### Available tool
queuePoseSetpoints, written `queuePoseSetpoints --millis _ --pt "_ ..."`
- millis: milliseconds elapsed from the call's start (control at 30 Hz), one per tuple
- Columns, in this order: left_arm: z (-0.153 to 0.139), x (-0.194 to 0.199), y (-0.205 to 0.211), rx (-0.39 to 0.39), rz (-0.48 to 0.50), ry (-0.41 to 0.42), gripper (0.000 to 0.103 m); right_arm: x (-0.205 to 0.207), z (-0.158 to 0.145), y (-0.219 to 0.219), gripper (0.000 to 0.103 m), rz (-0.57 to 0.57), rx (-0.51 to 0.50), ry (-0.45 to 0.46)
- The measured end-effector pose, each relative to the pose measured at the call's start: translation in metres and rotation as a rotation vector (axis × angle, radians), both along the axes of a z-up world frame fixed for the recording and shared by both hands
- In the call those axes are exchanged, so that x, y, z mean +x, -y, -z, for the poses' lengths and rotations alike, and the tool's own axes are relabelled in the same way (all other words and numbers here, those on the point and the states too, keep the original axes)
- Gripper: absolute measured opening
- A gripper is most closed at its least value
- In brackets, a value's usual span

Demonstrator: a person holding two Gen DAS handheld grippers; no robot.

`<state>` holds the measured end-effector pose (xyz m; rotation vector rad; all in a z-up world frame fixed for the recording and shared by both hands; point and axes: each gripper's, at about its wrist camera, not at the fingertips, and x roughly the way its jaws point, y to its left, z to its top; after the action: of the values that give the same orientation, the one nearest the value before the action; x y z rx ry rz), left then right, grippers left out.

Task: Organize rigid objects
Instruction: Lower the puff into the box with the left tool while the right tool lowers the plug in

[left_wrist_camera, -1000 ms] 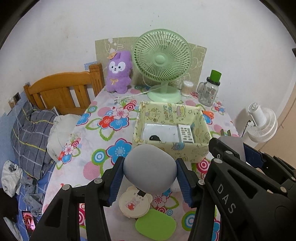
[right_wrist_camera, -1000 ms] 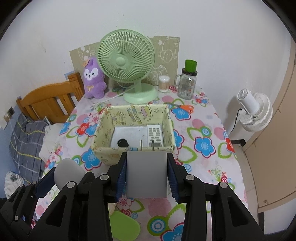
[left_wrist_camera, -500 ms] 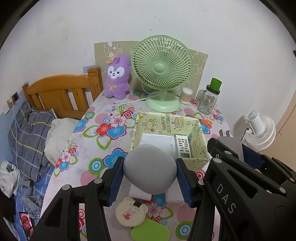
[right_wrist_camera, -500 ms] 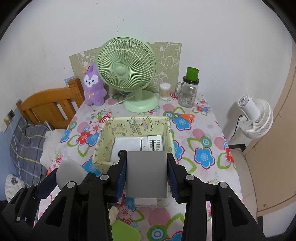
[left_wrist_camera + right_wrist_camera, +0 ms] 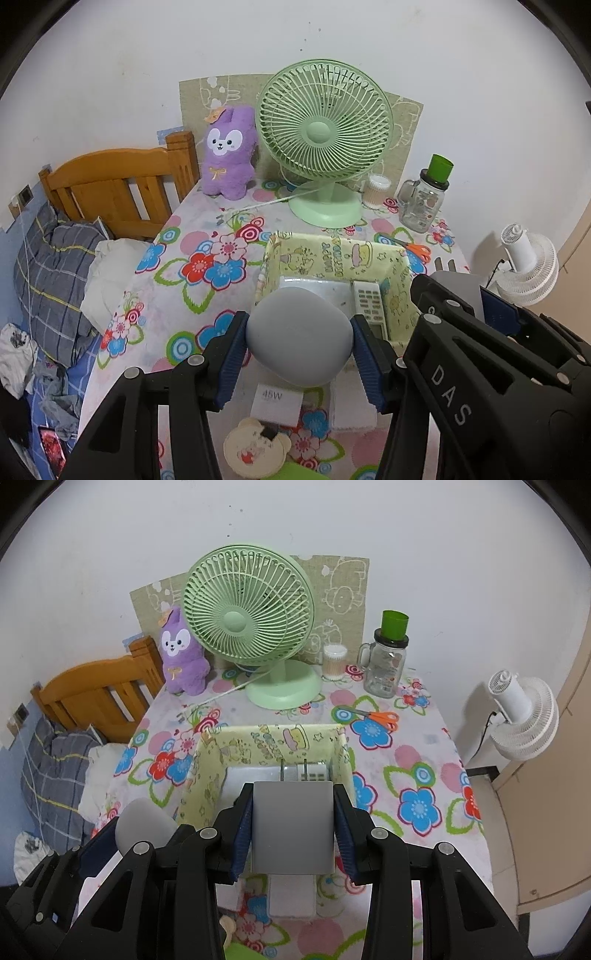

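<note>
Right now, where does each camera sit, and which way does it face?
Left wrist: on the left gripper, angled down at the table; its fingers clamp a grey rounded object, right gripper alongside.
Right wrist: on the right gripper, angled down likewise; it clamps a grey plug block.
Shared: yellow box, green fan, purple plush.

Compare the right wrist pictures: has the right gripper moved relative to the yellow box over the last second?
Yes. The right gripper, shut on the grey charger, has advanced toward the yellow box; the charger now overlaps the box's near rim.
</note>
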<state>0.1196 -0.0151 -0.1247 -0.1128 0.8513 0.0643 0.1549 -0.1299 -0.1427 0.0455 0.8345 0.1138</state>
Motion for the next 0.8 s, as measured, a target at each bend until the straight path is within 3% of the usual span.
queuePoseSetpoints --millis 800 --pt "0.048 0.093 0.007 0.007 0.046 -0.053 0.057 0.092 0.049 0.002 0.043 0.031 -0.016 -0.032"
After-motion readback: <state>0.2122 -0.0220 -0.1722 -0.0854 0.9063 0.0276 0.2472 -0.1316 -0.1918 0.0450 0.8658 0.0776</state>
